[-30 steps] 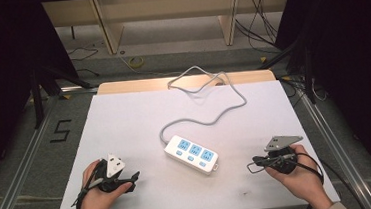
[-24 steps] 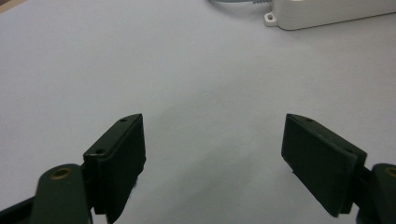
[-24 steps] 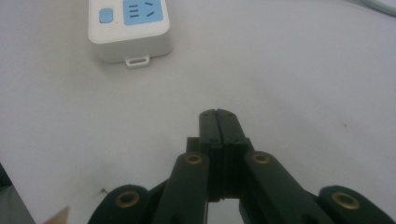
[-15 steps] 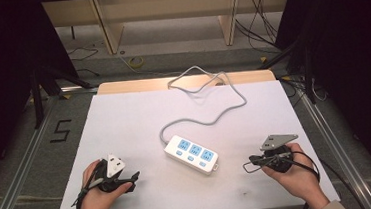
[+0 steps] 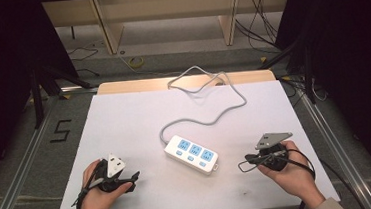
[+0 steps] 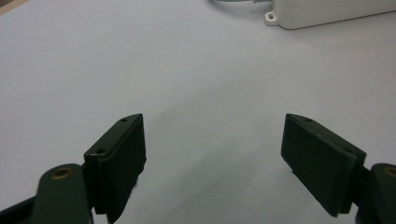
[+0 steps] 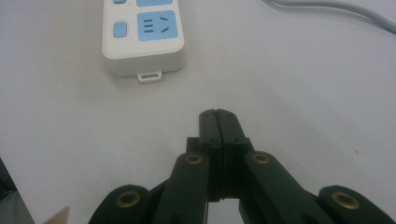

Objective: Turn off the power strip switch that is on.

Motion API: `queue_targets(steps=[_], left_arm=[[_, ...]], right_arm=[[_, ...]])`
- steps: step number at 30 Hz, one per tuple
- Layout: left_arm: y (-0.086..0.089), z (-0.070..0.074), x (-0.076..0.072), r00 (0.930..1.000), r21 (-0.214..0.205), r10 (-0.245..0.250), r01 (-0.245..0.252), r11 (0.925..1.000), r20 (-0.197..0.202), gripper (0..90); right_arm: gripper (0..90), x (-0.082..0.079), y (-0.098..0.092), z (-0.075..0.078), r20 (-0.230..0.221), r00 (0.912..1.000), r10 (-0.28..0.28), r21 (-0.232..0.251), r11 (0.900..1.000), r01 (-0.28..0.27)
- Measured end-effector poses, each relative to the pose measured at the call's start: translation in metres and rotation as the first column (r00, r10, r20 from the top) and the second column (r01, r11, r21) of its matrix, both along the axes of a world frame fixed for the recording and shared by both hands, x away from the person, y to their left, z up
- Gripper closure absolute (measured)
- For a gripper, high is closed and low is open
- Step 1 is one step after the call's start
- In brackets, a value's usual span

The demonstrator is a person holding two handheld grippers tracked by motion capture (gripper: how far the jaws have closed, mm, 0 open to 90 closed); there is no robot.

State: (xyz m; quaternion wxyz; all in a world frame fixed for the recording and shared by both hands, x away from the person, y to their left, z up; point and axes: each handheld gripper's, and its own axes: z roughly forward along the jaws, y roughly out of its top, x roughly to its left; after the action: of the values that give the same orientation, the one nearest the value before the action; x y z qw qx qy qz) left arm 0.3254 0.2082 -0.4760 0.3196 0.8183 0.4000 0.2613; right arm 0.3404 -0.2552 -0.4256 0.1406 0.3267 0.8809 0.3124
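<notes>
A white power strip with three blue sockets lies at an angle in the middle of the white table. Its grey cable loops back toward the far edge. At the near left, a hand holds my left gripper low over the table, pointing right. In the left gripper view this gripper is open wide with nothing between its jaws, and one end of the strip lies ahead. My right gripper sits at the near right, pointing left. It is shut and empty, a short way from the strip's end.
The cable passes to the upper right in the right gripper view. A wooden strip borders the table's far edge. Metal rails run along both sides, and a "5" is marked on the floor at left.
The right hand and its gripper have shifted slightly left and forward, toward the power strip. The left gripper and the strip have stayed where they were.
</notes>
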Motion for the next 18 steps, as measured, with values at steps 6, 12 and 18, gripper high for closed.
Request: queue_targets(steps=[6, 12, 18], left_arm=[[0.0, 0.0, 0.0, 1.0, 0.001, 0.0, 0.0, 1.0, 0.001, 21.9], [0.0, 0.001, 0.0, 1.0, 0.011, -0.005, 0.005, 0.9999, 0.004, 21.9], [0.0, 0.001, 0.0, 1.0, 0.006, -0.002, 0.002, 1.0, 0.006, 22.0]], right_arm=[[90.0, 0.001, 0.004, 0.001, 0.0, 0.9999, 0.01, -0.004, 0.9999, -0.01], [90.0, 0.002, 0.008, 0.002, 0.0, 0.9998, 0.018, -0.01, 0.9998, -0.018], [90.0, 0.003, 0.012, 0.002, -0.002, 0.9995, 0.033, -0.016, 0.9993, -0.033]])
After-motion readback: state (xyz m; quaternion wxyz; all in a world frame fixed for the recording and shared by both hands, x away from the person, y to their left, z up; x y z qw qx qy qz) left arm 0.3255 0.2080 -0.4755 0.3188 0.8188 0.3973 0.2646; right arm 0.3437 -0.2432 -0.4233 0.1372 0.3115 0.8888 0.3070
